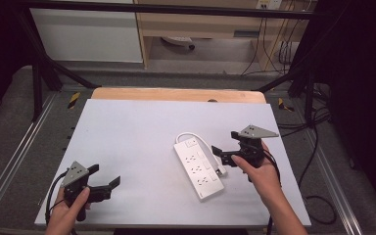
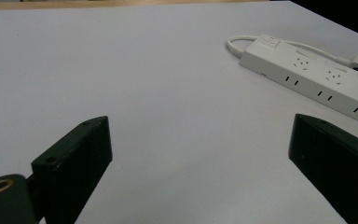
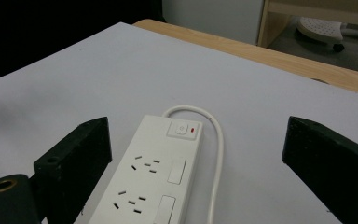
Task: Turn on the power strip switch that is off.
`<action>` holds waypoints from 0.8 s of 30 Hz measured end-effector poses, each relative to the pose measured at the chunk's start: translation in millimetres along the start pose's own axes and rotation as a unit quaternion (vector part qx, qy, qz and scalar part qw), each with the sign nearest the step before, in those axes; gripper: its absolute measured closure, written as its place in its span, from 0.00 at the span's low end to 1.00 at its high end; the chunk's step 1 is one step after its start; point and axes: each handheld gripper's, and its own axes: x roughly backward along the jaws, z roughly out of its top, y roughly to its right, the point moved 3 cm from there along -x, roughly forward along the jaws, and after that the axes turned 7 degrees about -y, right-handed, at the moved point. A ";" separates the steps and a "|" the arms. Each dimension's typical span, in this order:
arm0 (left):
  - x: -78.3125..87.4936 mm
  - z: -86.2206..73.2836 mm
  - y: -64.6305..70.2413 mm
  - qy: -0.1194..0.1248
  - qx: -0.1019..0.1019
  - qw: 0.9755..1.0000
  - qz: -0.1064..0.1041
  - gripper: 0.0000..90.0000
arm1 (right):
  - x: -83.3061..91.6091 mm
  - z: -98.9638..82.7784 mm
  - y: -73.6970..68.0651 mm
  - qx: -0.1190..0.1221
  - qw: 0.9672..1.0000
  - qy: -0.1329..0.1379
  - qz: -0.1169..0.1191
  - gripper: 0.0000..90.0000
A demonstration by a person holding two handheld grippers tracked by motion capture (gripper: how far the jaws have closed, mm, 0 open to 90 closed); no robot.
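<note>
A white power strip (image 1: 199, 168) lies right of centre on the pale table sheet (image 1: 137, 132), its long axis running from about 11 o'clock, where the switch end (image 1: 191, 143) sits, down to 5 o'clock. Its white cable (image 1: 194, 135) loops out of the far end and returns along the strip's right flank to a plug (image 1: 220, 170) resting just beside the body.

The right gripper (image 1: 223, 154) hovers just beside the strip at its 3 o'clock side, jaws spread wide and holding nothing; in the right gripper view the strip (image 3: 154, 177) lies between the two black jaws, switch end pointing away toward 12 o'clock. The right hand (image 1: 259, 169) is plainly the nearer one.

The left gripper (image 1: 106, 182) waits well apart at the table's 7 o'clock corner, jaws likewise parted and empty, with the strip (image 2: 317, 79) off toward its 2 o'clock in the left gripper view.

Judging by this layout, the next grasp likely falls to the right gripper, closing across the strip's short width. Open sheet lies on the strip's left side and beyond it; the sheet's near edge runs close to the strip's 5 o'clock end, and the cable crowds the right flank.
</note>
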 end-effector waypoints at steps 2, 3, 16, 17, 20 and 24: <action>-0.2 -0.1 0.4 0.000 0.000 1.000 -0.001 0.07 | -2.3 1.5 0.0 0.000 1.000 -0.001 0.002 0.10; -0.3 -0.1 0.6 -0.001 0.000 1.000 -0.001 0.07 | -3.2 2.2 -0.2 0.001 1.000 -0.001 0.002 0.10; -0.8 -0.2 1.7 -0.002 -0.004 1.000 -0.002 0.07 | -16.1 5.8 -3.7 0.004 1.000 -0.010 0.010 0.09; -0.7 -0.2 1.9 -0.003 -0.004 1.000 -0.002 0.07 | -16.8 6.0 -3.9 0.003 1.000 -0.011 0.010 0.09; -0.5 -0.2 1.8 -0.003 -0.005 1.000 -0.002 0.07 | -19.0 6.9 -3.5 0.003 1.000 -0.014 0.010 0.09; -0.6 -0.2 1.8 -0.003 -0.006 1.000 -0.003 0.07 | -23.3 8.3 -3.9 -0.003 1.000 -0.015 0.013 0.10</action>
